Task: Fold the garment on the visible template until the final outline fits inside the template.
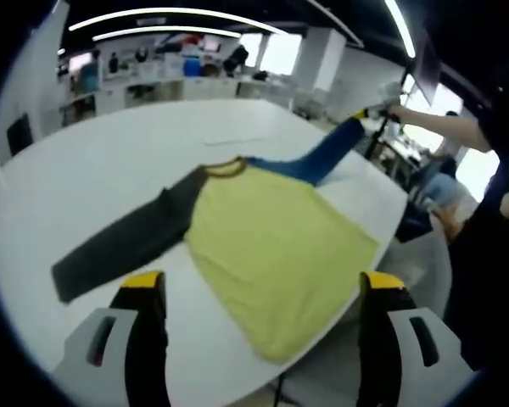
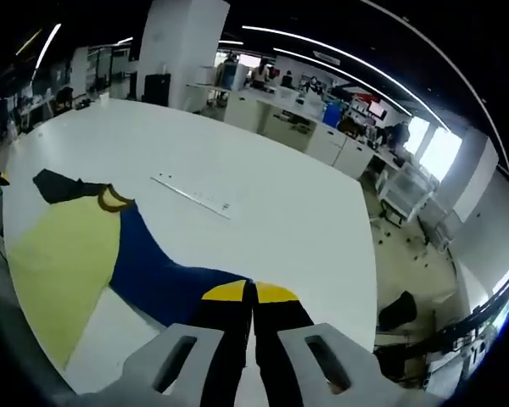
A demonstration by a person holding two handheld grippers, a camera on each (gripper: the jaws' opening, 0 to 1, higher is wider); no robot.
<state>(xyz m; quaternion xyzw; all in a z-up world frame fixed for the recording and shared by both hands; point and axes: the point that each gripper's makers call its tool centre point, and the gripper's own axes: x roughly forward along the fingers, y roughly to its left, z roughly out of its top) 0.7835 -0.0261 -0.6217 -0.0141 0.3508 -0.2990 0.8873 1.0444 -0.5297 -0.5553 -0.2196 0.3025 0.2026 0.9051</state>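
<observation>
The long-sleeved shirt [image 1: 271, 246] lies flat near the table's [image 1: 110, 170] front edge. The right gripper [image 2: 251, 292] is pinched on the blue sleeve [image 2: 165, 275], apparently to fold it inward over the yellow body. The left gripper [image 1: 263, 284] hovers spread apart, holding nothing.

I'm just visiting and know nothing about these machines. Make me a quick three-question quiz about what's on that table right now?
1. True or false: the shirt's body is yellow.
2. Which sleeve is the right gripper clamped on? A) the blue sleeve B) the dark grey sleeve
3. Fill in: the left gripper's jaws stand ____, holding nothing.

Key: 1 true. 2 A; its jaws are closed at the blue sleeve's end, lifted off the white table. 3 open.
</observation>
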